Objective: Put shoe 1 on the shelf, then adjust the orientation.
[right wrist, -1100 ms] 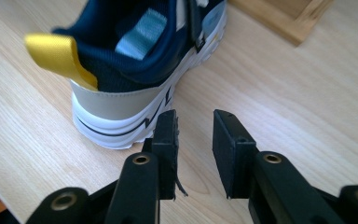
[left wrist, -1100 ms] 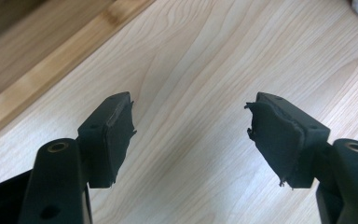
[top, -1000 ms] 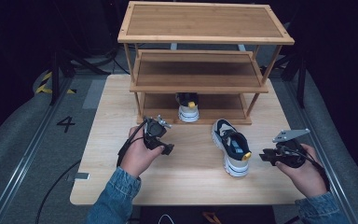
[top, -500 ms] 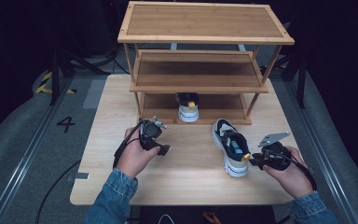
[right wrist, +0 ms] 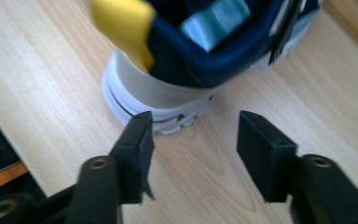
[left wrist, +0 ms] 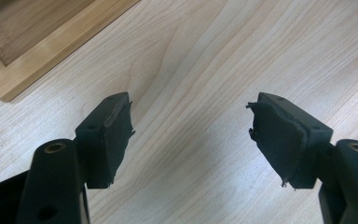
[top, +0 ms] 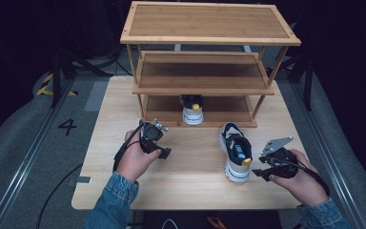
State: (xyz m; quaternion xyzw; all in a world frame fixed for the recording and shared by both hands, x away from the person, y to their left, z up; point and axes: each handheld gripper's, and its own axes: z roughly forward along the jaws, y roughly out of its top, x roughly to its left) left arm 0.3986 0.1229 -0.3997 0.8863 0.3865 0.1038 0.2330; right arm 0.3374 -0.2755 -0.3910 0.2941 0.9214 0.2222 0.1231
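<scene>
Your right hand-held gripper [top: 259,170] has closed in on the heel of the loose shoe [top: 235,151] since a second ago, when it hung off near the counter's right edge, and its jaws have just been opening: in the right gripper view they now stand parted with bare wood between them and the shoe's [right wrist: 200,51] white heel sole just ahead, not yet touched. That reads as the approach to a grasp, so the shoe is still free on the counter [top: 195,188], lying toe toward the rack [top: 205,62] and heel with its yellow tab toward you, in front of the rack's right half. Its mate [top: 192,109] already stands on the bottom shelf, heel outward, which suggests the loose one belongs beside it, and the shelf looks to have room to the right of that shoe. Your left hand-held gripper [top: 166,151] rests low over the counter to the left of the shoe and well apart from it, much where it was a second ago; the left gripper view shows its jaws wide open with nothing between them, only wood grain and a corner of the rack's base [left wrist: 37,42]. Nothing is gripped by either hand yet. To take the heel you probably need to push the right jaws further forward so they straddle the collar or the sole.
</scene>
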